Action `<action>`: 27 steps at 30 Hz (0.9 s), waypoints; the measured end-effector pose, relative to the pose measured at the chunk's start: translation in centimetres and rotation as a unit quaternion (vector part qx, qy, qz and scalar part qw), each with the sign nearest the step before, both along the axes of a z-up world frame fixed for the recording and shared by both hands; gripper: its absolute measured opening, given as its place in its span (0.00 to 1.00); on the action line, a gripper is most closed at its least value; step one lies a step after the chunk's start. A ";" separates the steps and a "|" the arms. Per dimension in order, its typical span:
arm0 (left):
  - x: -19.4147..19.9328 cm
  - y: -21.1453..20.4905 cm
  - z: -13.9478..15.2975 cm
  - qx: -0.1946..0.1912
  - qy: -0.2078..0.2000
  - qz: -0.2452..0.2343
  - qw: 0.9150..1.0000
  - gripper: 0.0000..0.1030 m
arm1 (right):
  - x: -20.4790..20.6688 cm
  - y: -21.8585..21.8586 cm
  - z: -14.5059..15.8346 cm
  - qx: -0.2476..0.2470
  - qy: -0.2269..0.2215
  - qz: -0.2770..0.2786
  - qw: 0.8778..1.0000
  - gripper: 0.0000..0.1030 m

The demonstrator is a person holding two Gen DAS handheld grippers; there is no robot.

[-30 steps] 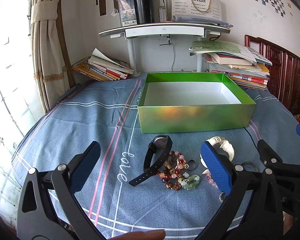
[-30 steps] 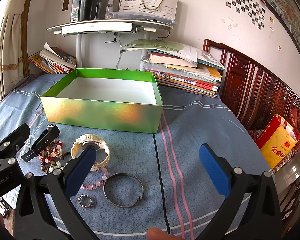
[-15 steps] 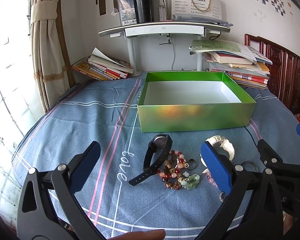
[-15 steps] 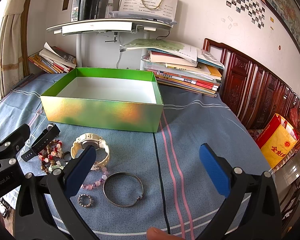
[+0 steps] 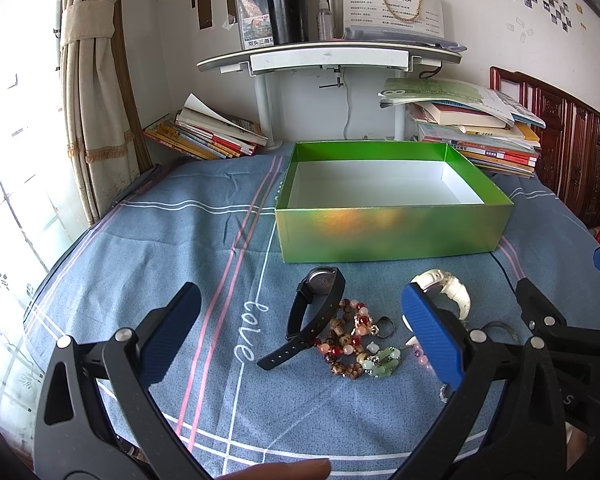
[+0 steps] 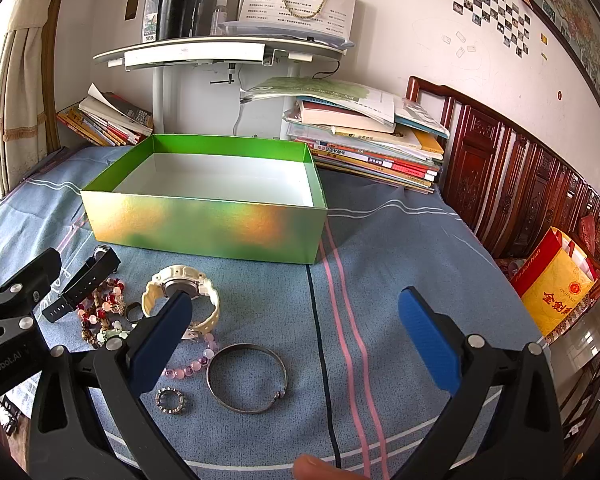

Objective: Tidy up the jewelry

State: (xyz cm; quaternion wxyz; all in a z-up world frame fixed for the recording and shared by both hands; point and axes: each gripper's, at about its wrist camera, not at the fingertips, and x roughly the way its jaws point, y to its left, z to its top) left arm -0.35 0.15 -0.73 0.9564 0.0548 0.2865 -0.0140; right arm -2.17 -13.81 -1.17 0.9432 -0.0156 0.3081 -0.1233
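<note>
Judging from how things lie, the task is taken to be at its very start: nothing has been placed in the shiny green cardboard box with a white inside, which stands open and bare on the blue striped bedcover. All the jewelry is seen lying on the cover just in front of the box's near wall. A black digital watch with a rubber strap lies to the left, touching a tangle of red, brown and pale green beaded bracelets; a small dark ring lies just beside the beads. A cream-white chunky watch is set to their right, with a pink beaded bracelet partly hidden behind a blue pad. Nearer the right camera lie a thin silver metal bangle and a small sparkly ring. The left gripper hovers over the beads and black watch with jaws spread wide and nothing between them; the right gripper hangs above the bangle, jaws likewise spread and holding nothing. Every piece is judged to remain to be lifted into the box.
</note>
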 end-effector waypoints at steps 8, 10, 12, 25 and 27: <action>0.0 0.0 -0.4 0.000 0.001 0.000 1.000 0.96 | 0.0 0.0 0.0 0.000 0.000 0.000 1.000 0.98; 0.0 0.1 -0.5 0.000 0.002 0.000 1.000 0.96 | 0.0 0.0 -0.1 0.000 0.001 0.000 1.000 0.98; 0.0 0.1 -0.6 0.002 0.003 0.000 1.000 0.96 | 0.0 0.0 -0.1 0.000 0.002 0.002 1.000 0.98; 2.8 3.1 -1.8 0.001 0.056 0.021 0.998 0.87 | 3.3 -2.8 -3.7 0.057 0.118 0.031 0.991 0.83; 3.6 3.1 -2.1 0.005 0.075 0.018 0.997 0.77 | 4.3 -2.1 -3.8 0.064 0.125 0.045 0.989 0.76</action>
